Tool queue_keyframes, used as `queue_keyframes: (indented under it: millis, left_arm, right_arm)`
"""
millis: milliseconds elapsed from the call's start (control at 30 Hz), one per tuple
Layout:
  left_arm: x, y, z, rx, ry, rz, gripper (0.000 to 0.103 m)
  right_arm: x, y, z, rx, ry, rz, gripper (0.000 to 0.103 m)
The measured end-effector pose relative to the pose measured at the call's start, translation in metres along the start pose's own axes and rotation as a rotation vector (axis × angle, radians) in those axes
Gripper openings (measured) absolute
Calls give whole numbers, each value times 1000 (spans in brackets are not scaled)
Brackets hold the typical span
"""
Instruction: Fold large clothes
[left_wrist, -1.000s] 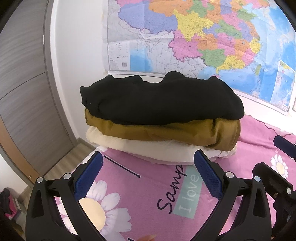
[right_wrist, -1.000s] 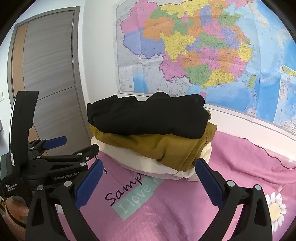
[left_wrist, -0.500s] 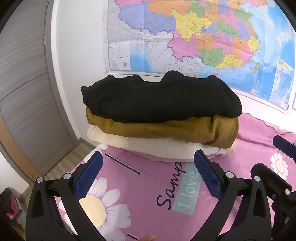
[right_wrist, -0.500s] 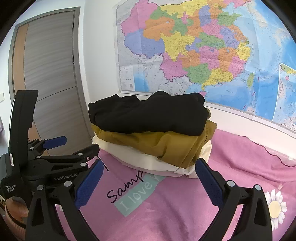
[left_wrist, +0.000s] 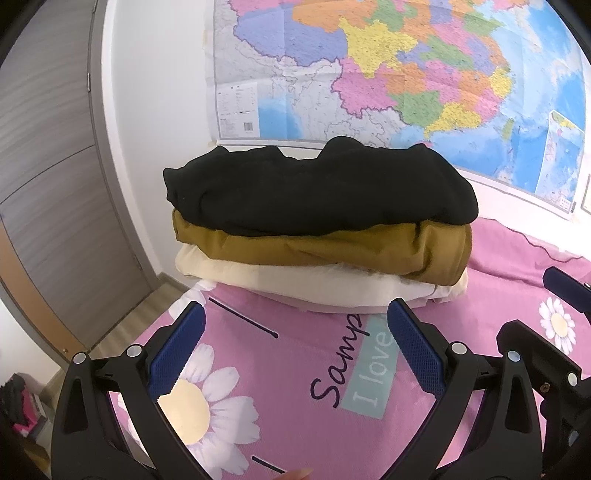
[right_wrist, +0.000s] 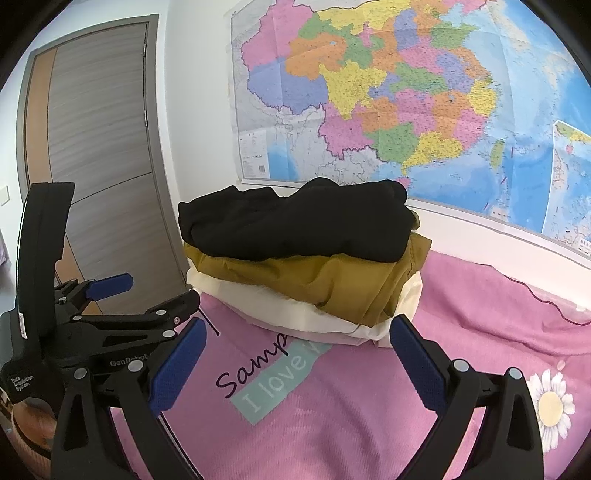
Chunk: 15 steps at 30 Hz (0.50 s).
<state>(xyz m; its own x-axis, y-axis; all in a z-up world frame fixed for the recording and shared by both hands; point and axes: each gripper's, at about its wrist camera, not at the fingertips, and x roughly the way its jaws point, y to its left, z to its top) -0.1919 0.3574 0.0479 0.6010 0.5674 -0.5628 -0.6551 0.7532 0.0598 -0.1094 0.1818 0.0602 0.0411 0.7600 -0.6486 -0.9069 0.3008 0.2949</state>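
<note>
A stack of folded clothes sits at the far corner of a pink bed: a black garment (left_wrist: 317, 192) on top, a mustard-brown one (left_wrist: 332, 247) under it, a cream one (left_wrist: 295, 280) at the bottom. The stack also shows in the right wrist view, with the black garment (right_wrist: 295, 221) uppermost. My left gripper (left_wrist: 295, 332) is open and empty, just short of the stack. My right gripper (right_wrist: 295, 343) is open and empty, also in front of the stack. The left gripper's body (right_wrist: 92, 332) shows at the left of the right wrist view.
The pink bedspread (left_wrist: 295, 387) has daisy prints and lettering. A large wall map (right_wrist: 406, 103) hangs behind the stack. A grey door (right_wrist: 103, 147) stands at the left, with wood floor (left_wrist: 147, 306) beyond the bed's left edge.
Both views have shifted slightly back and up from the stack. Both grippers stay open and empty; the stack has not moved.
</note>
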Motion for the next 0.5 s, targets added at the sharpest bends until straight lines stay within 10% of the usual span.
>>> queue_keyframes:
  millis: [500]
  left_arm:
    - [-9,0,-8,3,1,23,97]
  right_arm:
    - [-6,-1,-8,16,-2,-6,97]
